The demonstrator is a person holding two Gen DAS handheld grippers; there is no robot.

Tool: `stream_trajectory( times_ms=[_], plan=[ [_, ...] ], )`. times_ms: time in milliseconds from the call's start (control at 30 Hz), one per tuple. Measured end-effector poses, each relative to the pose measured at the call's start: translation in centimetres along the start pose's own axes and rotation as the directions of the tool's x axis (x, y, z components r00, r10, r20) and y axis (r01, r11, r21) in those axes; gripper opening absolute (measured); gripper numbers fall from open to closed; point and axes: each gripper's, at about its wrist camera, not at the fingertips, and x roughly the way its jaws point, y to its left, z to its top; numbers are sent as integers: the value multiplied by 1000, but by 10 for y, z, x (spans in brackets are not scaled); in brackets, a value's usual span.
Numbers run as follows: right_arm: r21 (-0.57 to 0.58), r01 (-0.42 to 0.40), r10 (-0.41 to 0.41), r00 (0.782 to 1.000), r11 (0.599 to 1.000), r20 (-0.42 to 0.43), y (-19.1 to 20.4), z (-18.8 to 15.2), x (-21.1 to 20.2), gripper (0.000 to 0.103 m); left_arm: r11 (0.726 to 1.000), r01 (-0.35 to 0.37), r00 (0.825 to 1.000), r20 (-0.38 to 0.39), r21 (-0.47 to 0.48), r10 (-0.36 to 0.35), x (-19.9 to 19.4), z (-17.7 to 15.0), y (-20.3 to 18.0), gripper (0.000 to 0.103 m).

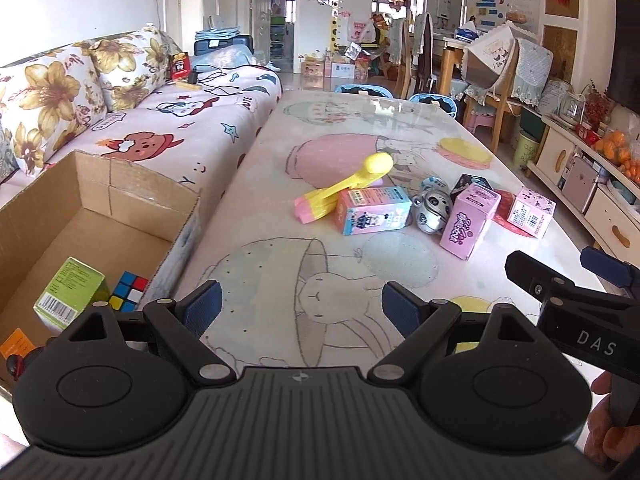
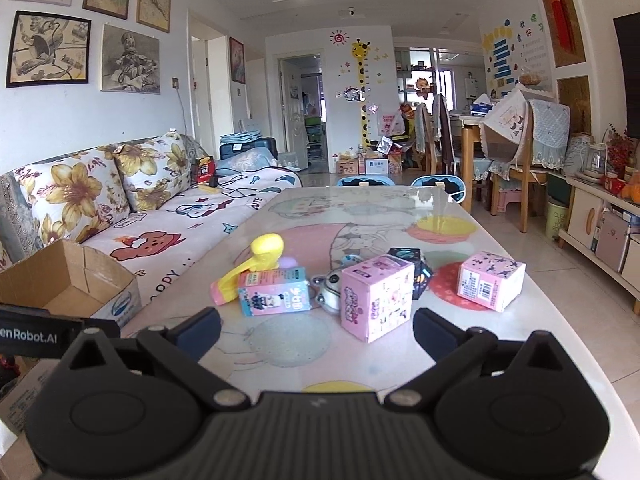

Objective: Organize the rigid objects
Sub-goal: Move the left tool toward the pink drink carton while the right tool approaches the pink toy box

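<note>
On the cartoon-print table (image 1: 360, 128) lie a yellow and pink toy (image 1: 348, 184), a pink and blue carton (image 1: 374, 209), a silver round toy (image 1: 432, 210), a tall pink box (image 1: 470, 222), a dark box (image 1: 470, 184) and a second pink box (image 1: 530, 212). My left gripper (image 1: 300, 308) is open over the near table edge, nothing between its fingers. My right gripper (image 2: 316, 330) is open, low over the table, just short of the tall pink box (image 2: 376, 296). It also shows at the right of the left wrist view as the right gripper (image 1: 560, 268).
An open cardboard box (image 1: 132, 184) stands left of the table and holds a green carton (image 1: 70, 292) and a colour cube (image 1: 126, 290). A sofa (image 1: 160, 120) runs along the left. Chairs (image 2: 436, 136) and a cabinet (image 1: 592, 184) stand at the far end and right.
</note>
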Motion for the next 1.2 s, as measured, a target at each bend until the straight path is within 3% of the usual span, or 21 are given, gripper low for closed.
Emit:
stream_trajectory(
  times_ms=[167, 367, 600, 867, 1200],
  plan=[
    [46, 50, -50, 999, 998, -2, -26, 0, 3, 102, 999, 35, 999, 3, 41, -35, 7, -1, -7, 103],
    [67, 82, -80, 996, 994, -32, -45, -3, 18, 102, 994, 28, 999, 16, 108, -30, 24, -1, -7, 103],
    [77, 87, -79, 992, 993, -102, -56, -7, 59, 102, 1000, 19, 1000, 15, 24, -20, 60, 16, 1, 103],
    [-68, 72, -82, 985, 995, -155, -52, -12, 96, 102, 997, 29, 1000, 1, -72, -29, 96, 33, -8, 103],
    [-61, 16, -26, 985, 998, -168, -65, -8, 131, 102, 995, 11, 1000, 1, -102, -11, 125, 44, -20, 103]
  ],
)
